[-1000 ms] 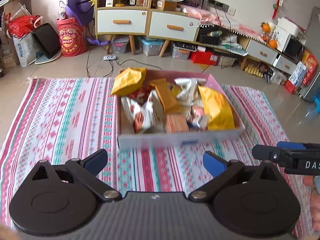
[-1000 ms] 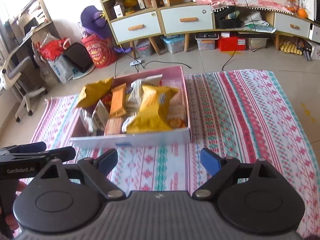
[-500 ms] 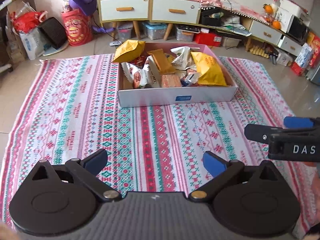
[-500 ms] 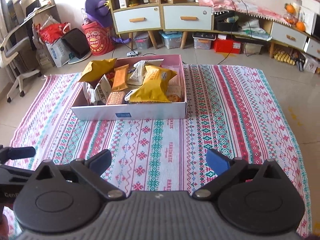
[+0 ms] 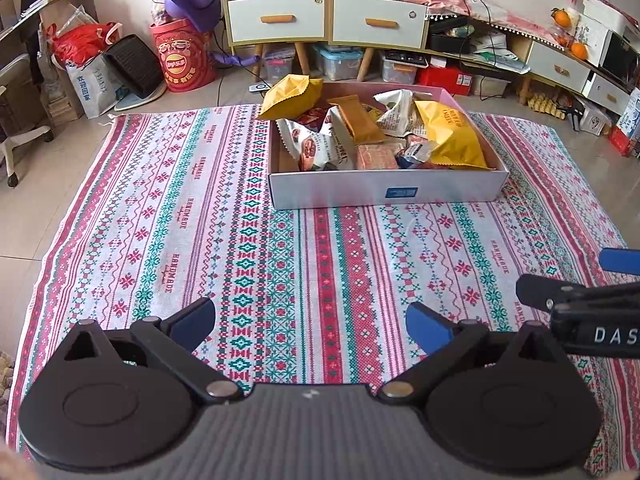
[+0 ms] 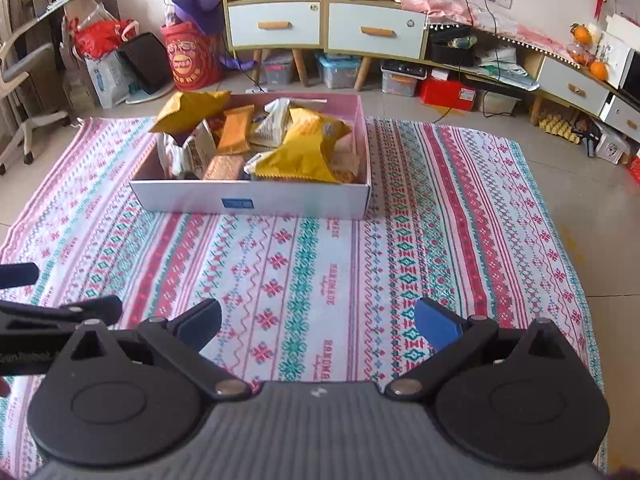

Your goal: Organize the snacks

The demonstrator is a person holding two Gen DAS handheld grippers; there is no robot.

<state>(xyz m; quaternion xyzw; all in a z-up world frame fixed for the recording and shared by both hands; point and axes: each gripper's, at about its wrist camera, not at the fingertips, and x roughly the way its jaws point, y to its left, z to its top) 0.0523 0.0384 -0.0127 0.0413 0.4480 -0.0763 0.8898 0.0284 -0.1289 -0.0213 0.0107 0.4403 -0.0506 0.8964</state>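
A shallow white cardboard box [image 5: 384,192] [image 6: 248,198] sits on the patterned rug [image 5: 160,220], packed with snack packets. Among them are a large yellow bag [image 5: 452,136] [image 6: 304,148], a second yellow bag [image 5: 290,96] hanging over the far left rim, an orange packet [image 5: 356,118] and white wrappers [image 5: 312,144]. My left gripper [image 5: 310,316] hovers open over the rug, well short of the box, with nothing between its fingers. My right gripper [image 6: 318,318] is also open and empty, beside the left one and equally far back. Each gripper shows at the edge of the other's view.
The rug lies on a tiled floor. Behind the box stand drawer cabinets [image 5: 324,20], storage bins, a red bucket [image 5: 182,60] and bags. An office chair [image 6: 24,120] stands at the far left. A low shelf with clutter runs along the right wall.
Both grippers have drawn back from the box, which now sits farther off and higher in each view, with much more rug showing. The right gripper's jaws have spread a little wider.
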